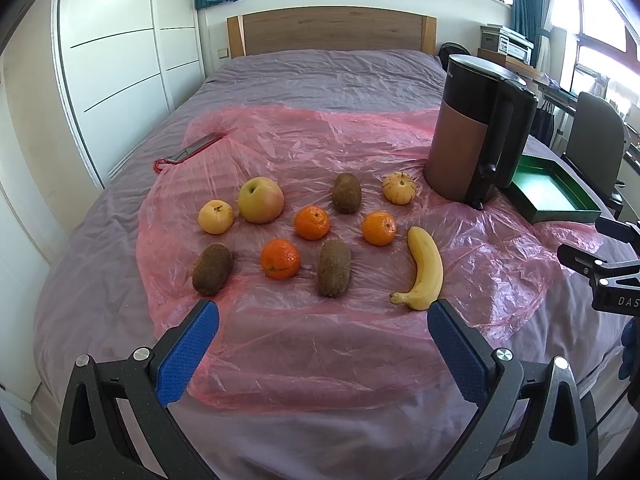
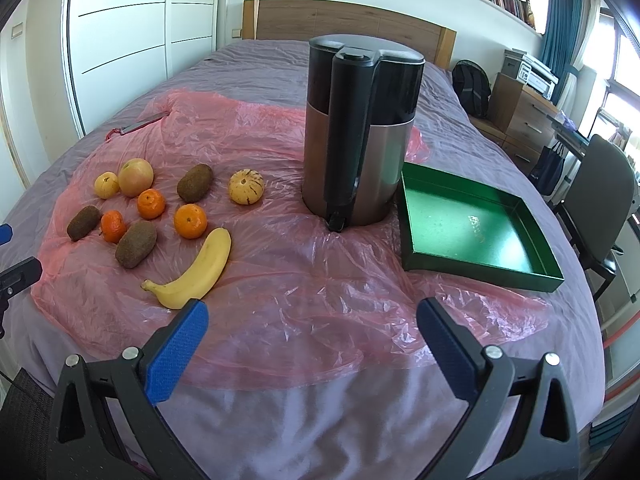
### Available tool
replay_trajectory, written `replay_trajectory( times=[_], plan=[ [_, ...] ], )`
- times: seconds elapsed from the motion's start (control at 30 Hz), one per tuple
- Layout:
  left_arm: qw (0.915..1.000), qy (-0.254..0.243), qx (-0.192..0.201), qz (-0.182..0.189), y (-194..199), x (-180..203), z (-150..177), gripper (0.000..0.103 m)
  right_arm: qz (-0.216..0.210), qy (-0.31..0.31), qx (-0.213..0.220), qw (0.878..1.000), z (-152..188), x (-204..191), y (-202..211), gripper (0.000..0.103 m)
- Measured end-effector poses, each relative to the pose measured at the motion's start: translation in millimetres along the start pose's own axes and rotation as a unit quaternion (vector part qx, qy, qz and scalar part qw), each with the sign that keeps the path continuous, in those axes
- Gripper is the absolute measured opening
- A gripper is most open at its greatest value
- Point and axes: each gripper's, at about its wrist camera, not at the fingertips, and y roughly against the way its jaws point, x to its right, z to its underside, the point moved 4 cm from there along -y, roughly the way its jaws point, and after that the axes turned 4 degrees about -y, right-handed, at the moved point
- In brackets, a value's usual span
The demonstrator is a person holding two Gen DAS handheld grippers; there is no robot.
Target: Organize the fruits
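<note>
Fruit lies loose on a pink plastic sheet [image 1: 304, 148] spread over the bed. I see an apple [image 1: 261, 199], a small yellow fruit [image 1: 215, 217], a striped yellow fruit [image 1: 399, 188], three oranges [image 1: 312, 222], three kiwis [image 1: 334, 268] and a banana [image 1: 425, 269]. The banana [image 2: 196, 272] lies just ahead of the right gripper's left finger. An empty green tray [image 2: 472, 224] sits to the right of the kettle. My left gripper [image 1: 323, 312] is open, low and short of the front row of fruit. My right gripper [image 2: 312, 316] is open over bare plastic.
A tall black and copper kettle [image 2: 360, 136] stands between the fruit and the tray. A phone [image 1: 196, 146] with a red cord lies at the sheet's far left. A chair [image 2: 596, 192] and a drawer unit [image 2: 516, 116] stand beside the bed on the right.
</note>
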Motion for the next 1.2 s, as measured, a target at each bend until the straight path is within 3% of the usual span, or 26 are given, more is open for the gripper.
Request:
replay_trajectory(
  times=[0.63, 1.2],
  plan=[
    [0.9994, -0.020, -0.028, 0.010, -15.5, -5.7, 3.0, 0.102, -0.021, -0.025, -0.003, 0.999, 4.5, -28.4, -11.4, 0.103],
    [0.9981, -0.022, -0.050, -0.030, -45.1, -43.2, 3.7, 0.102, -0.067, -0.030, -0.042, 0.996, 3.3, -74.3, -45.3, 0.103]
  ],
)
